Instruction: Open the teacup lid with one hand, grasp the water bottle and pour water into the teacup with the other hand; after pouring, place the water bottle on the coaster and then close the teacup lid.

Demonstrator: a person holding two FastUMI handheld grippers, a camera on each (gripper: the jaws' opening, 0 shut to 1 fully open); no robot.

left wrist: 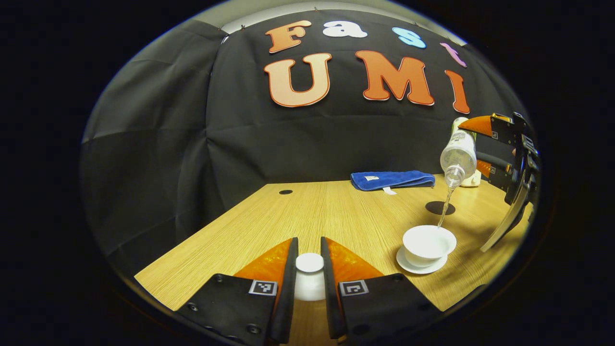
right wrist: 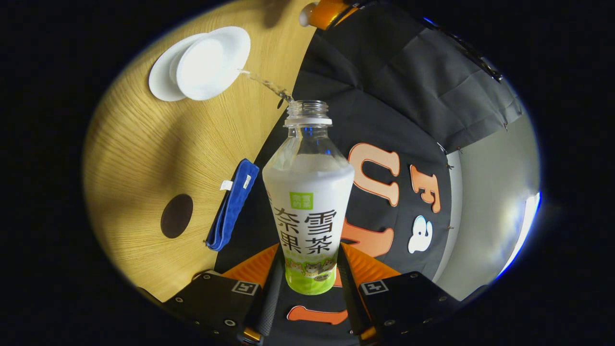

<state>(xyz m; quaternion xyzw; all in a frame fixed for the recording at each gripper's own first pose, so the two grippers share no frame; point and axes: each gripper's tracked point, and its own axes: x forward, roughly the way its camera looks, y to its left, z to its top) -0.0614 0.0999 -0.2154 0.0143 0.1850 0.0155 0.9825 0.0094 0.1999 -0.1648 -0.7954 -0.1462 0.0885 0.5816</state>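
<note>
a: report the work surface first.
b: the wooden table (left wrist: pixel 307 211) runs from the near edge to the black cloth wall (left wrist: pixel 158 144). a folded blue towel (left wrist: pixel 391 179) lies at the far edge, just in front of the cloth. in the right gripper view the same table (right wrist: pixel 144 144) appears rotated, with the towel (right wrist: pixel 233 204) near its edge.

a: locate the water bottle.
b: the water bottle (right wrist: pixel 307 202) is held off the table, tilted with its open neck angled down toward the teacup. the right gripper (right wrist: pixel 307 269) pinches the bottle's lower body, one finger on each side. in the left gripper view the bottle (left wrist: pixel 459 154) hangs mouth-down above the cup, held by the right gripper (left wrist: pixel 483 146).

a: teacup status?
b: the teacup (left wrist: pixel 428 244) stands uncovered on its white saucer (left wrist: pixel 422 266), on the right part of the table. a thin stream of water (left wrist: pixel 446 206) runs from the bottle mouth into the cup. the right gripper view shows the cup (right wrist: pixel 211 62), the saucer (right wrist: pixel 161 79) and the stream (right wrist: pixel 264 85) as well.

a: the coaster?
b: the dark round coaster (left wrist: pixel 440 207) lies flat beyond the teacup and nearer than the towel, with nothing on it. in the right gripper view the coaster (right wrist: pixel 176 216) sits just beside the towel.

a: and the lid?
b: the white teacup lid (left wrist: pixel 309 276) sits between the fingers of the left gripper (left wrist: pixel 309 264), which close against its knob. whether it rests on the table or is raised, cannot tell.
</note>
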